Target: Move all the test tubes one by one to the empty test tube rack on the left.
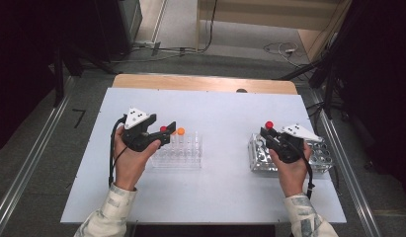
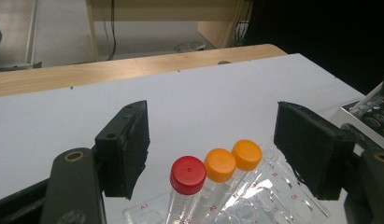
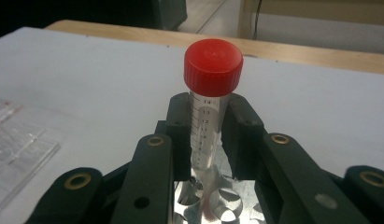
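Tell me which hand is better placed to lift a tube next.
Probably the right. The right gripper is already shut on the red-capped tube above the metal rack, while the left gripper only hovers open over the clear rack.

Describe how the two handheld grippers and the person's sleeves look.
Both the left gripper and the right gripper are black, each with two flat-padded jaws, brass-coloured pivot rivets, a grey three-cornered plate with dark dots on top and a black cable trailing back. The sleeves are light, with a faint pattern.
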`<state>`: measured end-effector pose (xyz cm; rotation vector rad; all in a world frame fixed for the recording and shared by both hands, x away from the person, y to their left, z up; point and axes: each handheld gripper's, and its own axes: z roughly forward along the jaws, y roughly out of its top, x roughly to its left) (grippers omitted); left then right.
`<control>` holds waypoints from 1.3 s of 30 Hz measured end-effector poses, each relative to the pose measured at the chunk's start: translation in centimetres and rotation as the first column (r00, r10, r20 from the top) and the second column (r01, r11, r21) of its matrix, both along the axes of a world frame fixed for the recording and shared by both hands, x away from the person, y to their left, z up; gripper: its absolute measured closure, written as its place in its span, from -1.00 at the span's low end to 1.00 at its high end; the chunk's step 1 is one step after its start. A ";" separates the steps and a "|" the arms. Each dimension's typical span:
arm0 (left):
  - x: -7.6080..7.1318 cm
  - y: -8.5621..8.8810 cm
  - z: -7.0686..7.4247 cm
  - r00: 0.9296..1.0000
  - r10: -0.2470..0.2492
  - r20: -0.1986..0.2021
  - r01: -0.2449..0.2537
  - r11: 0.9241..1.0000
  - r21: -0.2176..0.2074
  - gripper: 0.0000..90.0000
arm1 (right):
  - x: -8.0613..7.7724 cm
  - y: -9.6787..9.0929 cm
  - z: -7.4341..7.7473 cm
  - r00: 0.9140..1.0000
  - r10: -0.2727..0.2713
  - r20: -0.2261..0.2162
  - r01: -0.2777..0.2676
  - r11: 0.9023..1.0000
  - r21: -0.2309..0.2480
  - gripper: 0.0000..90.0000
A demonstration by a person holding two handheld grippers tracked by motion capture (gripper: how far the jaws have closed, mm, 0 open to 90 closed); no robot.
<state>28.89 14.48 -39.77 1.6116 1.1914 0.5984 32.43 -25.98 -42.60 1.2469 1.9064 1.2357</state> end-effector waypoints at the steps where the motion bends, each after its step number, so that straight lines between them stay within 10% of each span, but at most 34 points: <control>1: 0.0 0.0 0.0 1.000 0.000 0.000 0.000 1.000 0.000 -0.38 | -0.2 0.0 0.3 1.000 -0.002 0.008 0.002 1.000 0.001 0.57; 23: -1.3 -1.9 1.2 0.997 -0.070 0.044 0.071 0.997 -0.021 -0.38 | -3.5 2.7 3.3 0.988 0.130 0.077 -0.131 0.991 0.003 0.58; 39: -3.1 -7.0 1.5 0.967 -0.252 0.047 0.252 0.968 -0.013 -0.31 | -5.8 9.3 1.4 0.939 0.343 0.018 -0.342 0.938 -0.048 0.58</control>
